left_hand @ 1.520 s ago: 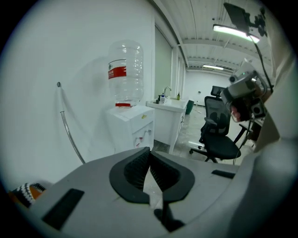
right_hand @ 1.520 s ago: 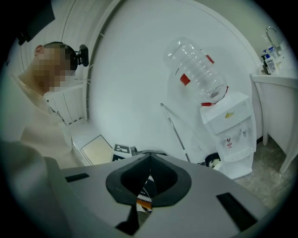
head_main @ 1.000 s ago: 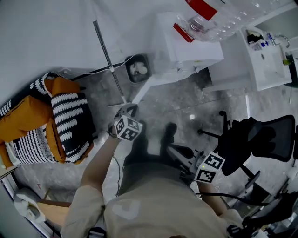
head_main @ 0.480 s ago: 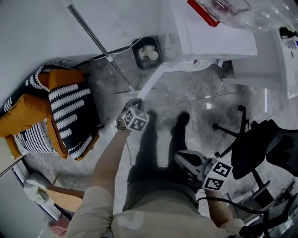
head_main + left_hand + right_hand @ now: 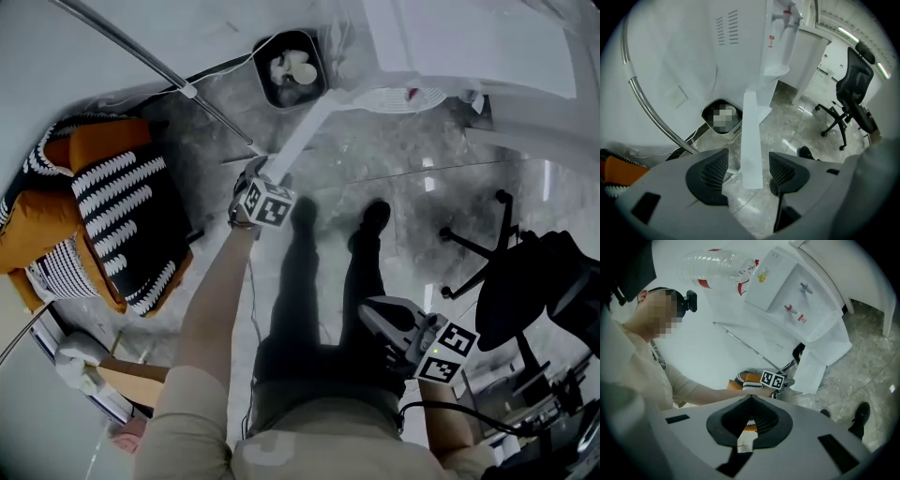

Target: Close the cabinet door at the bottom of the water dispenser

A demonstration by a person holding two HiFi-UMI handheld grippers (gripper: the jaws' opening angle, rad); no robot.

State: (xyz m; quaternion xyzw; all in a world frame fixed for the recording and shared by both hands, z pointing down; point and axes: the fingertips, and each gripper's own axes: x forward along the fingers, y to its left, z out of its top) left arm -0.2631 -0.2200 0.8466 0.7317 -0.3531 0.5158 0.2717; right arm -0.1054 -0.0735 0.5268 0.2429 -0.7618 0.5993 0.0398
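Head view: we stand on the grey marble floor (image 5: 394,178) facing the white water dispenser (image 5: 450,47), which fills the frame from twelve to two o'clock. Its cabinet door (image 5: 305,131) hangs open, swung out from the base toward seven o'clock. The door's free edge lies just beside the left gripper (image 5: 251,174) at the end of our outstretched arm. A small dark bin (image 5: 292,70) sits at eleven o'clock from the door, and orange and striped cushions (image 5: 112,216) are piled at nine o'clock. A black office chair (image 5: 534,291) stands at three o'clock. The right gripper (image 5: 375,319) hangs low at five o'clock, well apart from the door.

Left gripper view: the fingers (image 5: 710,171) are released, having just been opening. The door's pale free edge rises between them toward twelve o'clock, with a gap on either side and neither pad pressing it. The bin is at eleven o'clock of that edge, beside a slanting metal rod (image 5: 651,117). The dispenser's vented body towers behind.

Right gripper view: here the fingers (image 5: 722,420) are clenched, their tips meeting and grasping nothing. Past them, at one o'clock, we see the dispenser under its clear bottle (image 5: 717,266), with the door ajar below and the left gripper at its edge.
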